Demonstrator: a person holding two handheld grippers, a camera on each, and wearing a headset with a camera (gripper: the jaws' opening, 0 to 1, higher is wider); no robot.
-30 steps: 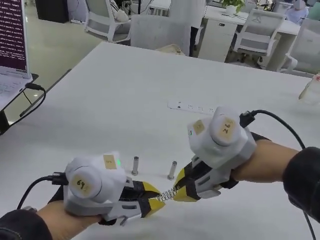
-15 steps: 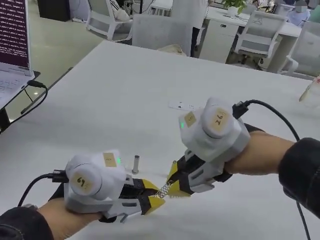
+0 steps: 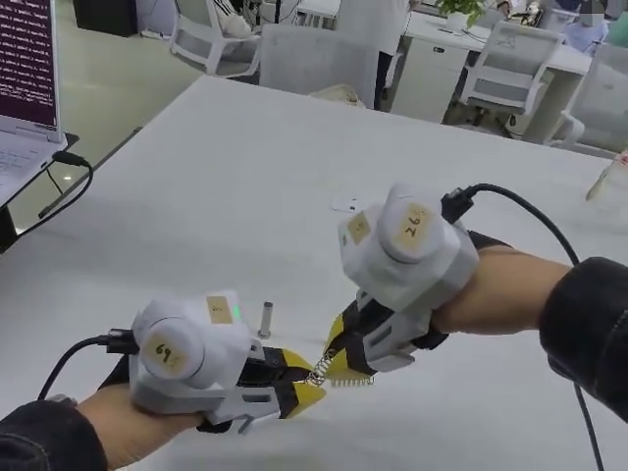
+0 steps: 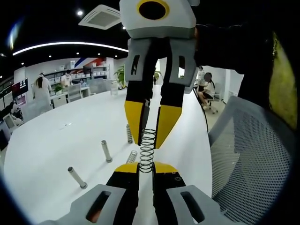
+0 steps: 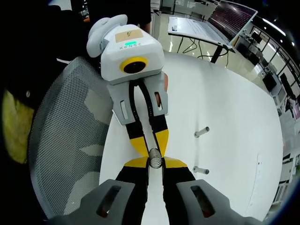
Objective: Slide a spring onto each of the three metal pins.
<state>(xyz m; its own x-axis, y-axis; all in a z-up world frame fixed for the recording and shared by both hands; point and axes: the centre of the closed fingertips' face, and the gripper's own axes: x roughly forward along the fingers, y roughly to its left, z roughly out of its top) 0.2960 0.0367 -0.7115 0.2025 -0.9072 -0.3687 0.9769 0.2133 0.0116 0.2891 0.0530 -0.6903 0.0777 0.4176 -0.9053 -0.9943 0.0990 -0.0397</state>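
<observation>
A small steel spring hangs just above the white table, between two yellow-tipped grippers that meet nose to nose. My left gripper is shut on its near end. My right gripper is shut on the other end, seen end-on. One bare metal pin stands just behind the left gripper. In the left gripper view two bare pins stand upright, a third pin looks to carry a spring, and a loose spring lies beside them.
A white power strip lies behind the right gripper, partly hidden. A laptop and its black cable sit off the table's left edge. Office chairs stand beyond the far edge. A grey mesh chair is close by.
My right gripper has moved left and nearer to the left gripper, now covering the second pin. The spring between the jaws has grown shorter. The left gripper has barely moved.
</observation>
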